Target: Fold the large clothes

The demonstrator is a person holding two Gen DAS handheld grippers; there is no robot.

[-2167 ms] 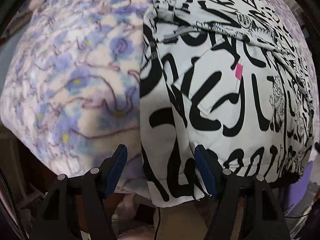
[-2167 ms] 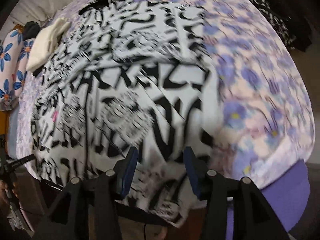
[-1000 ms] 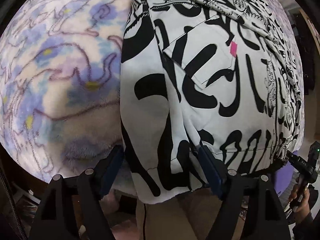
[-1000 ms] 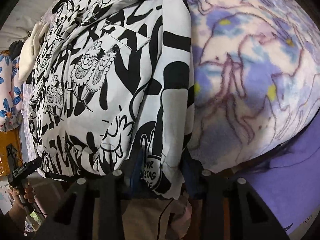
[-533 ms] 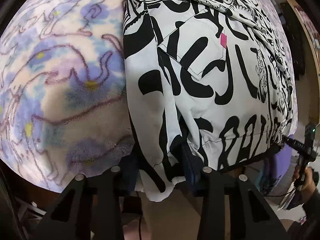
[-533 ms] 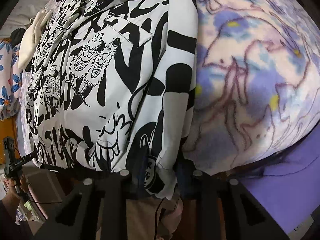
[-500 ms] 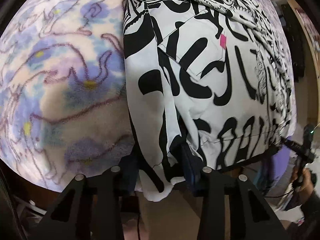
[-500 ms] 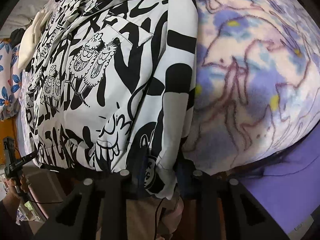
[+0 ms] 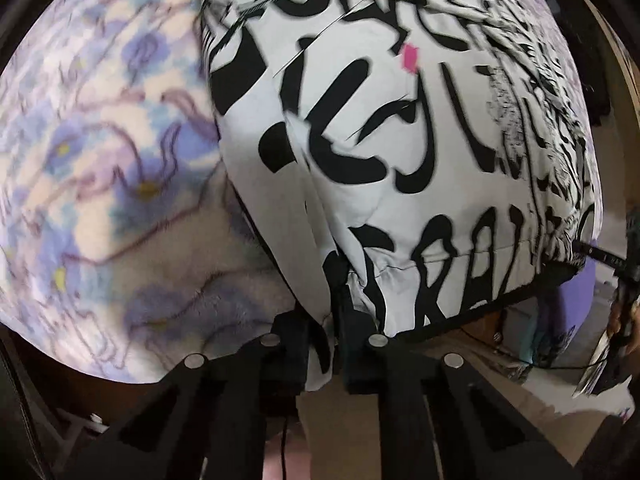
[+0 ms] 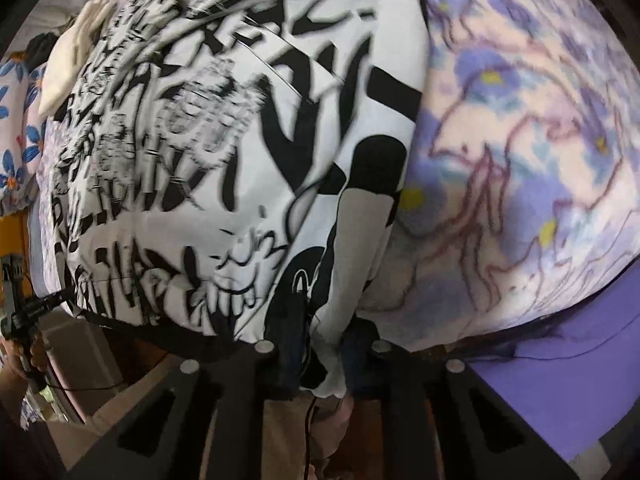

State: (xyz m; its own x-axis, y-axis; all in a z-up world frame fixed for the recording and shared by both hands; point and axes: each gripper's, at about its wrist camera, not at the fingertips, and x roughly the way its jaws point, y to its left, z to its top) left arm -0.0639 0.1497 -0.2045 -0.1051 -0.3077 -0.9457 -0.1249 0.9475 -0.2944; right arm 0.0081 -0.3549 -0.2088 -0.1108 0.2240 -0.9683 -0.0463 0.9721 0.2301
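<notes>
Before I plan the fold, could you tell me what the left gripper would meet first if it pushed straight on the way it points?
The left gripper is shut on the black-and-white printed garment; further on it would probably meet the purple floral fleece blanket beneath.

Motion blur is smearing the far print of the black-and-white garment (image 9: 400,152) in both wrist views, while its pinched hem is hiding the left gripper's (image 9: 325,344) pads (the right gripper's (image 10: 326,354) too); frame edges are cropping the floral blanket (image 9: 100,160).

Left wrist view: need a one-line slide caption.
Left gripper shut on the near corner of a black-and-white printed garment lying on a purple floral blanket.
</notes>
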